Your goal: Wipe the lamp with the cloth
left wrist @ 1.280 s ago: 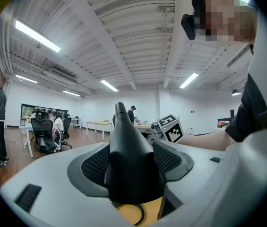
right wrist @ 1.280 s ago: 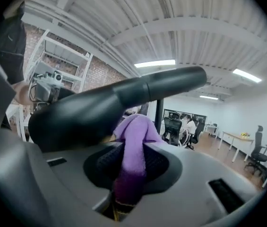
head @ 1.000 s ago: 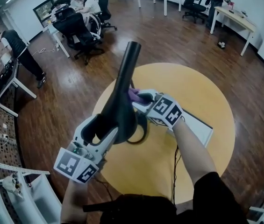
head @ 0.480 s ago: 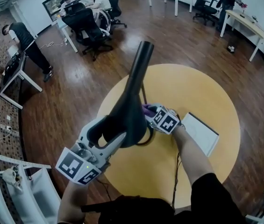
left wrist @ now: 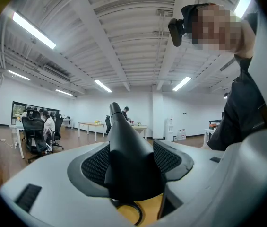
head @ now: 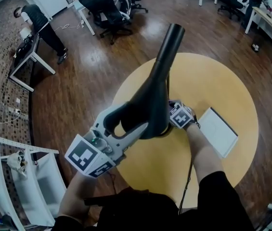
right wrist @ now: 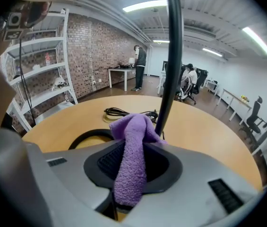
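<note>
**A:** Start with the head view. What is the left gripper (head: pixel 126 128) doing?

**B:** It sits low on the left. Its jaws clamp the wide black body of the lamp (head: pixel 152 105), whose narrow end rises away over the round table (head: pixel 213 85).

**A:** And the right gripper (head: pixel 178 114)?

**B:** It is just behind the lamp body, and only its marker cube shows clearly. The lamp hides its jaws and the cloth from here. A white pad (head: pixel 217 131) lies flat on the table to its right.

**A:** What does the left gripper view show?

**B:** The left gripper (left wrist: pixel 131 167) is pressed onto the lamp (left wrist: pixel 124 145). Both ribbed pads (left wrist: pixel 171 157) sit tight against the lamp's sides, and the tapered end points straight ahead.

**A:** And the right gripper view?

**B:** The right gripper (right wrist: pixel 133 167) stands partly closed, pinching the purple cloth (right wrist: pixel 132 160). The cloth stands up between the jaws, with its folded top above them. The thin black stem of the lamp (right wrist: pixel 171 65) rises right beside that top. I cannot tell whether they are touching or just apart.

**A:** Is there anything past the cloth?

**B:** The table (right wrist: pixel 204 126) carries a black ring (right wrist: pixel 83 137) and, farther off, a coiled cable (right wrist: pixel 124 111).
</note>
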{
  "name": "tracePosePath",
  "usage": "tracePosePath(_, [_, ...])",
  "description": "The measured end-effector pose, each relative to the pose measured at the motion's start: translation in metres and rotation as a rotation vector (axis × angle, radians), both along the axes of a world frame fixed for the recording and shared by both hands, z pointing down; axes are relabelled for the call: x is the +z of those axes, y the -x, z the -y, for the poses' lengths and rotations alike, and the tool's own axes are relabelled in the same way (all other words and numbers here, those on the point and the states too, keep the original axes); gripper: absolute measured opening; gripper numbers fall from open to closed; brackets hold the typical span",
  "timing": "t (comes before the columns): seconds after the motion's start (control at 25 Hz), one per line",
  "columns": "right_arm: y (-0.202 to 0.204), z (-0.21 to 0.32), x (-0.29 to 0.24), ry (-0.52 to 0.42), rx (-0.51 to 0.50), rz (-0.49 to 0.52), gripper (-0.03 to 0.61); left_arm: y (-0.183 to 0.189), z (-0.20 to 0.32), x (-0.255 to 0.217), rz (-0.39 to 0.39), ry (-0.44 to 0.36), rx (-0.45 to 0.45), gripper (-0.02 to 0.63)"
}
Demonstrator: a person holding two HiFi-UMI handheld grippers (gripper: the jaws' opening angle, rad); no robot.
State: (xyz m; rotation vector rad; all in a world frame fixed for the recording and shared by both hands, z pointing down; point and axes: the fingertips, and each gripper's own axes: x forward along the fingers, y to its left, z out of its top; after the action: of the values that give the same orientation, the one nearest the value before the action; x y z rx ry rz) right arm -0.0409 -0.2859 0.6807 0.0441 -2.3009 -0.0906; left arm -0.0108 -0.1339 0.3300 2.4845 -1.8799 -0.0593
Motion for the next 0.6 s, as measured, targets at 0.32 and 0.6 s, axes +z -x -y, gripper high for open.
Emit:
tracePosePath(0.32, [-0.007, 0.007, 0.013, 0.073, 0.095, -0.022, 0.097, 0.02, -0.001, 0.008, -0.005, -0.004, 0.001, 0.282])
tracePosePath(0.6, [-0.044, 0.087, -0.169, -0.134, 0.192, 0.373, 0.097, 0.021, -0.005, 0.015, -0.014, -0.015, -0.002, 0.281])
